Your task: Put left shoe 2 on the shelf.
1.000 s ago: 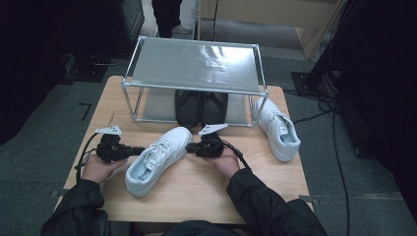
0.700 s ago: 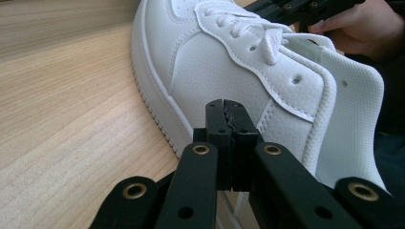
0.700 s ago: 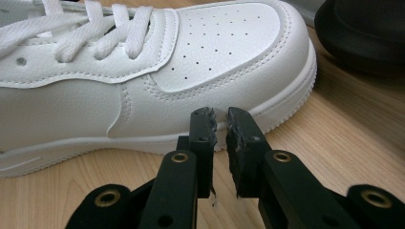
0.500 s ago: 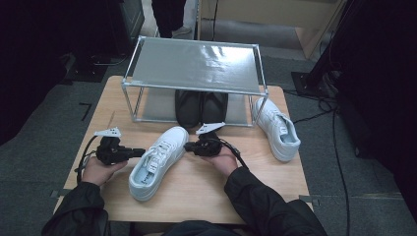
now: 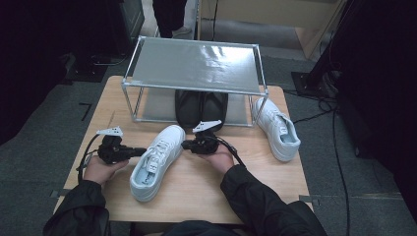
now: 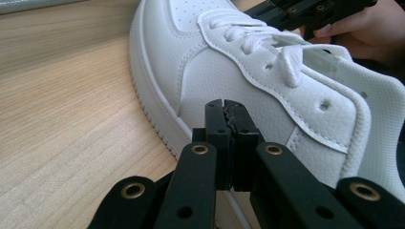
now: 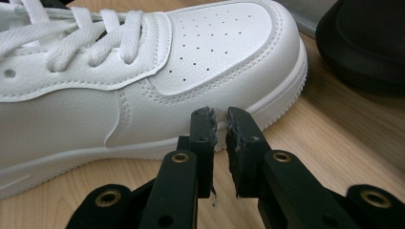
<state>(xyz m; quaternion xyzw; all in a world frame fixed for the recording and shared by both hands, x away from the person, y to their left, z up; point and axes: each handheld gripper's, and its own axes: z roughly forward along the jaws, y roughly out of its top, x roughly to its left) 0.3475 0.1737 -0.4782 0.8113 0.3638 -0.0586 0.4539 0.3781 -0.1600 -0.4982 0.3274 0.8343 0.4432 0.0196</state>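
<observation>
Since 1 second ago the white shoe [image 5: 156, 161] has turned a little on the desk [image 5: 196, 191], its heel swinging slightly toward the person, and the right tongs' [image 5: 186, 145] jaws have just been closing, with nothing between them.

Nearest the person, the left tongs [image 5: 138, 151] point at the shoe's outer side, jaws pressed together on nothing, their tips right at the leather above the sole; whether they touch it I cannot tell. The right tongs face the shoe's other side near the toe, a narrow gap left between their jaws, tips just short of the sole.

The shoe lies between the 2 tongs, toe pointing away from the person. Beyond the right tongs, 2 black shoes [image 5: 201, 108] sit under a metal rack [image 5: 194, 66]. Well to the right of the right tongs, beside the rack's leg, stands a 2nd white shoe [image 5: 276, 129].
</observation>
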